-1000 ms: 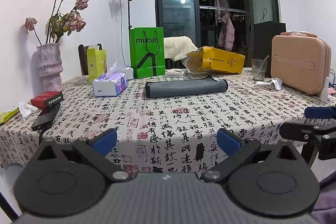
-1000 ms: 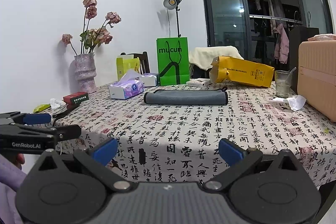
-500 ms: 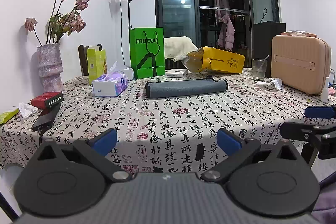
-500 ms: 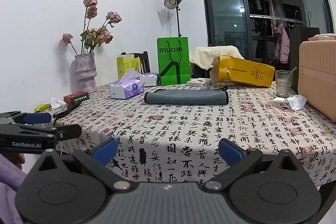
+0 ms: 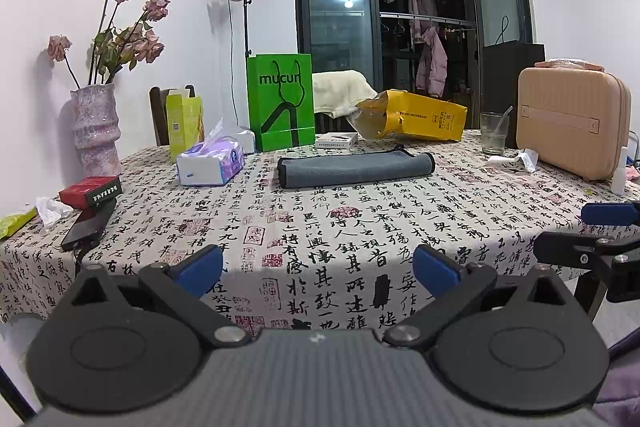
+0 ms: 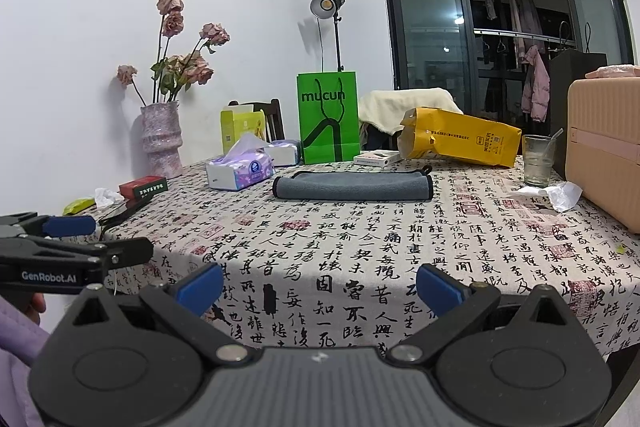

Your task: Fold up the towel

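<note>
A grey towel [image 5: 354, 169] with dark edging lies folded into a long narrow strip on the far middle of the table; it also shows in the right wrist view [image 6: 352, 185]. My left gripper [image 5: 318, 269] is open and empty, held off the table's near edge, far from the towel. My right gripper [image 6: 318, 285] is open and empty, likewise at the near edge. Each gripper shows at the side of the other's view: the right gripper [image 5: 600, 239] and the left gripper [image 6: 76, 243].
The table carries a calligraphy-print cloth [image 5: 360, 227]. On it stand a vase of dried roses [image 5: 96, 131], a tissue pack [image 5: 210, 165], a green bag [image 5: 280, 101], a yellow bag [image 5: 416, 117], a glass [image 5: 494, 133], a beige case [image 5: 572, 131], a red box [image 5: 90, 191] and a phone [image 5: 86, 231].
</note>
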`<state>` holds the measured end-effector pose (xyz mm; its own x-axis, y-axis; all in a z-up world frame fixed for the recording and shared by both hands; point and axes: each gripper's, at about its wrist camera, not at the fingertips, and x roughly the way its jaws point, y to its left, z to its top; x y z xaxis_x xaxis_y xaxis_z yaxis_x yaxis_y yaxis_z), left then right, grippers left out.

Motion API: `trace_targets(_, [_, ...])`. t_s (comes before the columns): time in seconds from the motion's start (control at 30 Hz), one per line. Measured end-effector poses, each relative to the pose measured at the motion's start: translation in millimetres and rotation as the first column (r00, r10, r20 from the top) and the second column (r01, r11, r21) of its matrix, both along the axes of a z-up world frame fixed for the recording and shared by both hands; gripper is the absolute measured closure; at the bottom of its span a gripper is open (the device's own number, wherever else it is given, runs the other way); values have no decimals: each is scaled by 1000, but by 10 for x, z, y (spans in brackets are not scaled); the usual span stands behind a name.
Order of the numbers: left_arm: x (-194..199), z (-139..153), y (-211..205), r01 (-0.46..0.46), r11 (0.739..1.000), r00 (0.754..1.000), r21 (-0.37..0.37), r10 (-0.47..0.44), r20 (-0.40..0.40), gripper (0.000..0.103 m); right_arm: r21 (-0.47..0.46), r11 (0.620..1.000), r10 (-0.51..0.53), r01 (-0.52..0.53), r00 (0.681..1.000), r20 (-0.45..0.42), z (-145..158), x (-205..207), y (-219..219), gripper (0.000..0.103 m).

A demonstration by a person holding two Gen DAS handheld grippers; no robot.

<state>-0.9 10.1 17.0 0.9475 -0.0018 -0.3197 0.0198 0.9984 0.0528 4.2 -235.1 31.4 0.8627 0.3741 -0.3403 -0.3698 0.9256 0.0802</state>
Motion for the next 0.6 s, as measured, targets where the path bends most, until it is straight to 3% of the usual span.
trace_targets(0.6, [1,-2,-2,0,1000,1000,0,0,0,0,2,1000,1,-1,1000,-4,-2,5,9,0])
